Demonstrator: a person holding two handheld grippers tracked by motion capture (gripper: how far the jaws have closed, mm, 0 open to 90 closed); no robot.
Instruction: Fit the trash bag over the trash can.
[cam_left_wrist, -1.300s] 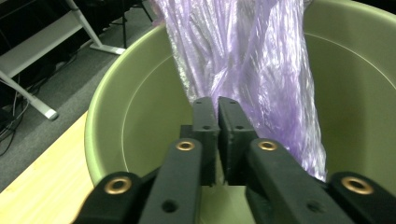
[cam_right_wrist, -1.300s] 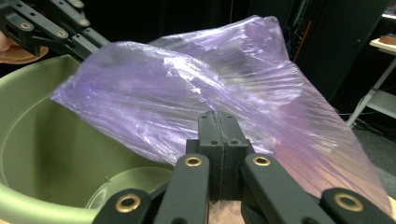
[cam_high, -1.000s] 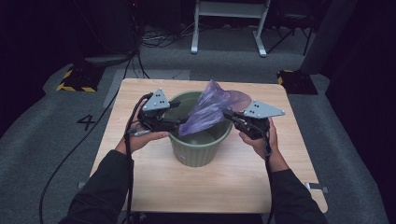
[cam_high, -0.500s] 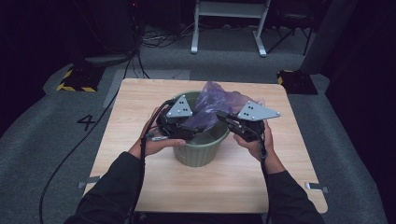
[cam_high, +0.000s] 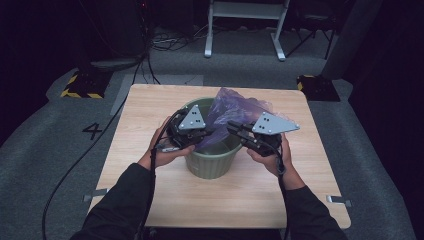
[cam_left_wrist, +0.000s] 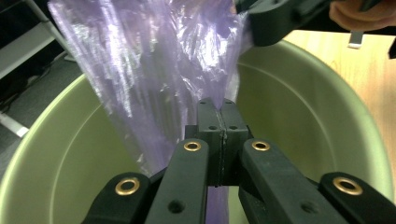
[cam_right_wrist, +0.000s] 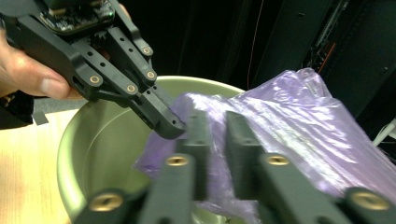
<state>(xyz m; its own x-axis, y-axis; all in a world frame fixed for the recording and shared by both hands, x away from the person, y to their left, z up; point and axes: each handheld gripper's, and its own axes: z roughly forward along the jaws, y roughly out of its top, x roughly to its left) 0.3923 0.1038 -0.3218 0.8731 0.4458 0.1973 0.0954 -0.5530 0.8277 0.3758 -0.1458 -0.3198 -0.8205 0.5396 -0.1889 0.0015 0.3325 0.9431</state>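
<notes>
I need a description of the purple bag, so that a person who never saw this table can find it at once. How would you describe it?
Start at the wooden table and find the green bin standing near its middle. The purple bag rises out of the bin's mouth towards the far side, with the left claw shut on it low down. It is the one thin, see-through, crinkled thing here; all else is hard and opaque.

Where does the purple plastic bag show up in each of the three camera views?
High view: the purple bag lies over the far rim of the green bin, at centre.
Left gripper view: upper left to centre, running down to the jaws.
Right gripper view: centre to right.
Shared landmark: the green bin's rim.
</notes>
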